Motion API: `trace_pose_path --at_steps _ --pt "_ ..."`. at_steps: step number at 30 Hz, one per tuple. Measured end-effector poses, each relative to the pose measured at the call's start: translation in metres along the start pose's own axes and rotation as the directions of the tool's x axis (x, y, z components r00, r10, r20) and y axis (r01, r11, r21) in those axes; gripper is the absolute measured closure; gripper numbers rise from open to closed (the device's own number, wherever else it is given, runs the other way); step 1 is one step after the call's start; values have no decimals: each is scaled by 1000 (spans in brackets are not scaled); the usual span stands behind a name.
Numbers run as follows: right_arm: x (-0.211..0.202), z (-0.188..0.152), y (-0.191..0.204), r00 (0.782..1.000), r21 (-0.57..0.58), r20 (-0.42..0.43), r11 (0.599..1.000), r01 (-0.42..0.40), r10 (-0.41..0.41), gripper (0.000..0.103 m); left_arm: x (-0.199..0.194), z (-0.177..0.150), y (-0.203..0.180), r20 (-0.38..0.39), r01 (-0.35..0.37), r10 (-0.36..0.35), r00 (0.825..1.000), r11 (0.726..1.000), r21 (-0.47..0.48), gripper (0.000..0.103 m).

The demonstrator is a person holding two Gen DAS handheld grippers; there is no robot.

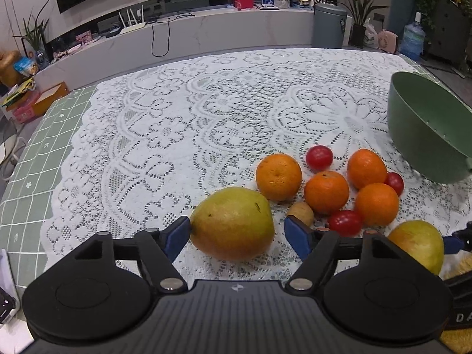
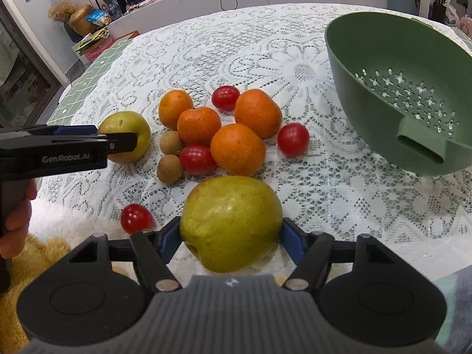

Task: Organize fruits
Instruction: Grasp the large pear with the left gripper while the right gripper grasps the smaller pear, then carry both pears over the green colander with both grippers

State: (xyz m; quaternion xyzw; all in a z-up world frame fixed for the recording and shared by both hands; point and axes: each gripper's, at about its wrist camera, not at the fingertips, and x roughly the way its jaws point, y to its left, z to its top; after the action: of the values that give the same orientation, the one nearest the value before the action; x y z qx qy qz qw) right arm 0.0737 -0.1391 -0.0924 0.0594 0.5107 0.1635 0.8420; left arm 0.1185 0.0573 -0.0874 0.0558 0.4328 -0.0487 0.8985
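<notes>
A pile of several oranges [image 2: 237,149], red cherry tomatoes [image 2: 197,159] and small brown longans [image 2: 169,168] lies on the lace cloth. My left gripper [image 1: 236,231] is open around a yellow-green pear [image 1: 233,222]; the left pad touches it, the right pad stands apart. That pear [image 2: 126,135] also shows in the right wrist view with the left gripper [image 2: 118,138] at it. My right gripper [image 2: 231,233] is shut on a second yellow-green pear [image 2: 231,221], which also shows in the left wrist view [image 1: 417,246]. A green colander bowl [image 2: 368,88] stands tilted at the right.
One tomato [image 2: 136,218] lies apart near the front left. The white lace cloth [image 1: 206,112] covers a green checked table [image 1: 35,153]. A TV bench and a grey bin [image 1: 329,25] stand beyond the far edge.
</notes>
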Motion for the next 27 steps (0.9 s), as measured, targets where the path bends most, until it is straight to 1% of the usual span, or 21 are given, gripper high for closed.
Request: trace_pose_path --at_steps 9,11,12,14,19,23,27 --pt "2 -1 1 1000 -1 -3 1000 2 -2 35 17 1 -2 22 -68 68 997 997 23 16" --pt "2 -1 1 1000 -5 -1 1000 4 -4 35 20 1 -2 17 -80 80 997 996 28 18" --pt "2 -1 2 1000 -6 -1 1000 5 -5 35 21 1 -2 16 -79 79 997 997 26 18" --pt "1 -2 3 1000 -9 1 1000 7 -7 35 21 0 -2 23 -71 70 997 997 23 22" --pt "1 -2 4 1000 -18 5 1000 12 -12 36 20 -2 -4 38 -76 75 996 997 32 23" --pt "0 -3 6 1000 -23 9 1000 16 -15 36 19 -2 -1 48 -65 64 997 998 12 23" --pt "-2 -4 5 1000 -18 21 1000 24 -23 36 16 -3 5 47 -54 55 997 998 -29 23"
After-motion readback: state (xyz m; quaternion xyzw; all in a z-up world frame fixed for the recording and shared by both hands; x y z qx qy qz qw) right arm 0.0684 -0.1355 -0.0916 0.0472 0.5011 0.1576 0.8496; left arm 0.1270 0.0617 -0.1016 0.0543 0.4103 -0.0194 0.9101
